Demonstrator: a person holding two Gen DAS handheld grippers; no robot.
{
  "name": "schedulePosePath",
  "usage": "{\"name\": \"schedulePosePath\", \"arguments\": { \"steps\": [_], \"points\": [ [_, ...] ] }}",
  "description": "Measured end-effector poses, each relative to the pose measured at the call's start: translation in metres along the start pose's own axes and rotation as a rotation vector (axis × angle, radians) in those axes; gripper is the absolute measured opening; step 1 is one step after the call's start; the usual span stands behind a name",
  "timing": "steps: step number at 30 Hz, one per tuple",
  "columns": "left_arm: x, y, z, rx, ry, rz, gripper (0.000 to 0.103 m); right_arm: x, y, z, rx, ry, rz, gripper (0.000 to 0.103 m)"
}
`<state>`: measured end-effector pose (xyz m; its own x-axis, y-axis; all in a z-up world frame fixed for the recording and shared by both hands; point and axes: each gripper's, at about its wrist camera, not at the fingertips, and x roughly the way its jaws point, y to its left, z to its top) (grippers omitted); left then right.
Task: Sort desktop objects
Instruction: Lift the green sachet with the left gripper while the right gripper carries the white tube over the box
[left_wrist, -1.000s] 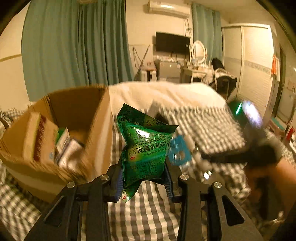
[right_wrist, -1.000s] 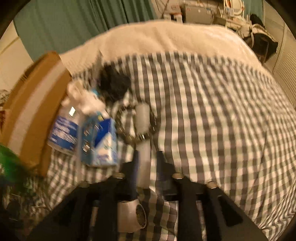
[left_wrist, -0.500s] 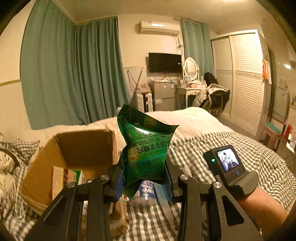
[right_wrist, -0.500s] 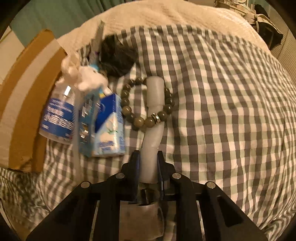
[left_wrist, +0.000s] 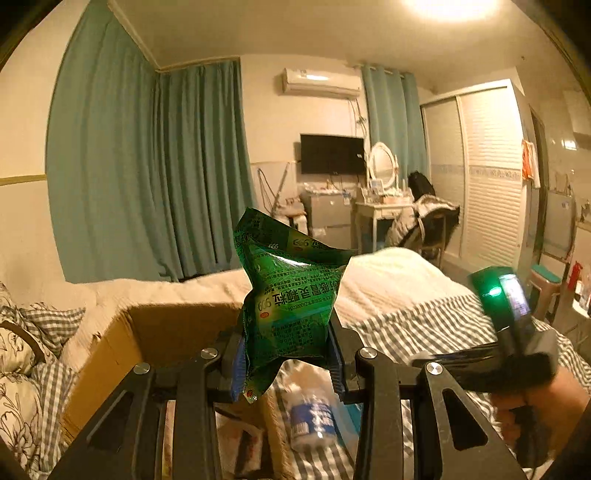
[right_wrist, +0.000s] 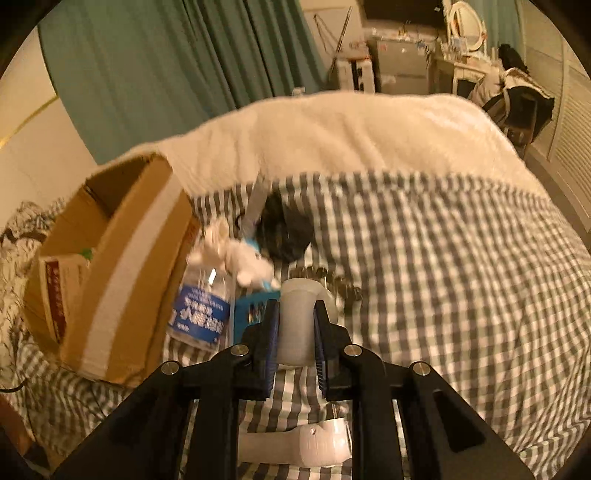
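My left gripper is shut on a crinkled green foil packet, held upright in the air above the near edge of an open cardboard box. My right gripper is shut on a white tube-shaped device, its pads pressing both sides. The device's wider end hangs below the gripper. It is lifted off the checked bedspread. The box stands to the left of the right gripper.
Beside the box lie a water bottle, a blue tissue pack, a white plush toy, a black item and a bead bracelet. A person's hand shows in the left wrist view. Packs lie inside the box.
Both grippers have risen. The right one closed on the white device and lifted it away from the bracelet. The left view has tilted up toward the room, packet still held.
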<state>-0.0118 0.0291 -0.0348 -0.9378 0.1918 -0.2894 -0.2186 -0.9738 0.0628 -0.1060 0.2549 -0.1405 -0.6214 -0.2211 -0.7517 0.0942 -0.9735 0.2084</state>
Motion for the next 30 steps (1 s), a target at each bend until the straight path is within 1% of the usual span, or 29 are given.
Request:
{"name": "schedulePosePath", "arguments": {
  "steps": [2, 5, 11, 13, 17, 20, 25, 28, 30],
  "points": [
    [0.001, 0.005, -0.002, 0.0, 0.001, -0.001, 0.036, -0.018, 0.0, 0.001, 0.011, -0.037, -0.004, 0.017],
    [0.003, 0.016, -0.007, -0.014, 0.018, -0.013, 0.036, -0.031, 0.0, 0.008, 0.03, -0.093, -0.028, 0.017],
    [0.0, 0.041, -0.001, -0.048, 0.012, 0.013, 0.036, -0.053, 0.01, 0.017, 0.039, -0.2, -0.04, 0.017],
    [-0.004, 0.054, 0.003, -0.051, 0.003, 0.039, 0.036, -0.063, 0.017, 0.02, 0.032, -0.24, -0.032, 0.017],
    [-0.009, 0.077, 0.009, -0.064, 0.003, 0.08, 0.036, -0.081, 0.041, 0.025, -0.005, -0.315, -0.015, 0.018],
    [-0.013, 0.096, 0.014, -0.084, 0.009, 0.116, 0.036, -0.086, 0.061, 0.028, -0.046, -0.33, -0.021, 0.018],
    [-0.019, 0.118, 0.017, -0.103, 0.008, 0.162, 0.036, -0.098, 0.096, 0.029, -0.115, -0.387, 0.011, 0.018],
    [-0.023, 0.126, 0.019, -0.109, 0.006, 0.177, 0.036, -0.104, 0.117, 0.03, -0.151, -0.423, 0.04, 0.018],
    [-0.023, 0.132, 0.02, -0.111, 0.011, 0.178, 0.036, -0.104, 0.132, 0.032, -0.177, -0.427, 0.071, 0.018]
  ]
}}
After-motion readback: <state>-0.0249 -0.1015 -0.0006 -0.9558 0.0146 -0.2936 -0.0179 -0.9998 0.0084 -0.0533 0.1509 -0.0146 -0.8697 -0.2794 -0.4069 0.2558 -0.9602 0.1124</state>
